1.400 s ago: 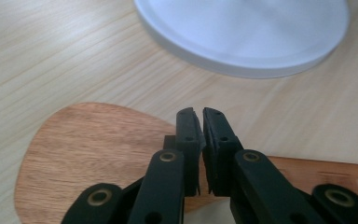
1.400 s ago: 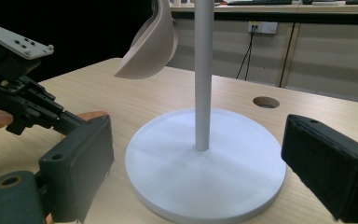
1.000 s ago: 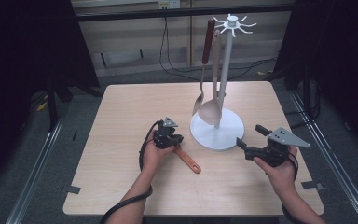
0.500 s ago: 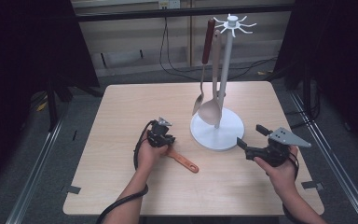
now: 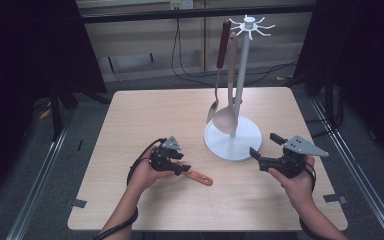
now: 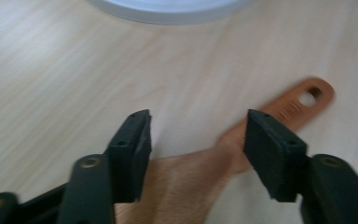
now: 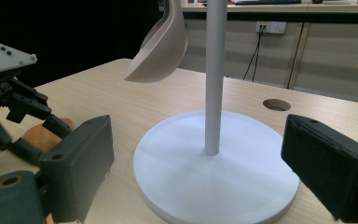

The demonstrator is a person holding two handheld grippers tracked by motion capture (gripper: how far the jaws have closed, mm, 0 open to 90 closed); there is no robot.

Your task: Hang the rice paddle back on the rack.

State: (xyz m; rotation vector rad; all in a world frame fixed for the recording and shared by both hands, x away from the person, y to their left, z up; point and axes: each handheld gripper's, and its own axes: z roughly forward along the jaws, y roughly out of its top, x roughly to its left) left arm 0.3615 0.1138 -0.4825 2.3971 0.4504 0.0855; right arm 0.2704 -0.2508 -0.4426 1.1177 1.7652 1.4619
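An orange-handled wooden utensil (image 5: pixel 199 176) lies flat on the table in front of the white stand's base (image 5: pixel 245 145). My left gripper (image 5: pixel 180 165) is open right above its near end. In the left gripper view my left gripper (image 6: pixel 196 135) straddles the pale wooden part (image 6: pixel 186 182), and the orange handle (image 6: pixel 303 102) with its hanging hole runs off to the right. My right gripper (image 5: pixel 264 145) is open and empty at the base's right edge. In the right gripper view my right gripper (image 7: pixel 198 186) faces the pole (image 7: pixel 215 74).
A brown-handled metal spoon (image 5: pixel 222 47) and a beige ladle (image 5: pixel 226 120) hang from the hooks (image 5: pixel 252 24) at the top of the stand. The wooden table (image 5: pixel 140 115) has dark floor and metal rails on both sides.
My left gripper has drawn left and back toward the person, while the orange-handled utensil stays on the table. The right gripper has hardly moved.
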